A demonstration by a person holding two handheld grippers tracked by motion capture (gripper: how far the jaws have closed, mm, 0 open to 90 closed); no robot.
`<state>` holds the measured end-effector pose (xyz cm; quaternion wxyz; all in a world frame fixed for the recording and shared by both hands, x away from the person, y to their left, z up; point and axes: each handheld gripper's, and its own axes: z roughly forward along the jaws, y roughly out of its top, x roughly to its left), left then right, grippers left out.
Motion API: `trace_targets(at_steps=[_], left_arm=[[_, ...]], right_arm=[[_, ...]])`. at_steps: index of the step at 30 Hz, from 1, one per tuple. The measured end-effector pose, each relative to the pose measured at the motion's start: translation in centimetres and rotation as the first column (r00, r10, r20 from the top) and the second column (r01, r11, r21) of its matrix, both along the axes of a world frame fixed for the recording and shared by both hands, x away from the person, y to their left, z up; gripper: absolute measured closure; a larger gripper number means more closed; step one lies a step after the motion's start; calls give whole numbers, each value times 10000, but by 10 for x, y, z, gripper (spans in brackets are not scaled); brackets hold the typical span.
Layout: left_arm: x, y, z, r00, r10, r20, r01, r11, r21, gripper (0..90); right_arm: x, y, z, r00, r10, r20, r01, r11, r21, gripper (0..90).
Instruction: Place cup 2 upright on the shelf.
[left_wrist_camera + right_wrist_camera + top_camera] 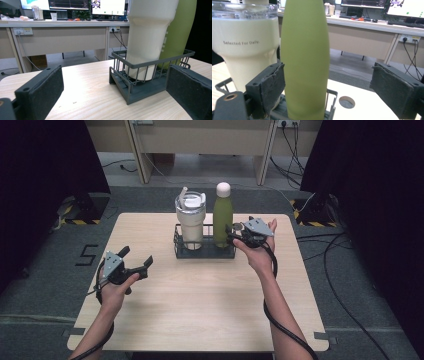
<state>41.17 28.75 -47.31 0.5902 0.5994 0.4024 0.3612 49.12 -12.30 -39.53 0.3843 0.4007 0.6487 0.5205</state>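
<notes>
A dark wire rack [204,251] is standing at the far middle of the wooden table [200,310]. Inside it, a cream tumbler [190,222] is sitting upright on the left and a green bottle [222,217] with a white cap is standing upright on the right, the two just beside each other.

The right gripper [239,234] is hovering at the bottle's right side, jaws spread apart; in the right gripper view the bottle [305,57] is standing between the pads, close against one pad [273,87] and well apart from the other.

The left gripper [136,260] is resting near the table's left edge, jaws apart and holding nothing, well apart from the rack.
</notes>
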Motion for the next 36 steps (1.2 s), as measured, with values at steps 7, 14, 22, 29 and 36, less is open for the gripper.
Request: trace_targets(at_steps=[7,14,22,29,36], left_arm=[[0,0,0,10000,29,-18,-29,10000,-9,10],[0,-1,-1,10000,28,-37,-28,10000,-52,10],[-1,-1,-1,10000,37,-55,-37,10000,0,10],[0,0,0,10000,40,-30,-40,10000,-12,10],[0,-1,-2,9999,15,-111,-16,9999,-100,10]], right_arm=[[-16,-17,-6,9998,-179,-41,179,9998,69,126],[-29,-29,-8,9996,-289,-3,289,9996,21,128],[-41,-41,-15,9990,-440,-111,440,9990,-62,130],[-54,-54,-27,9971,-702,-305,700,9975,-72,135],[-70,-71,-41,9933,-1049,-478,1051,9945,23,144]])
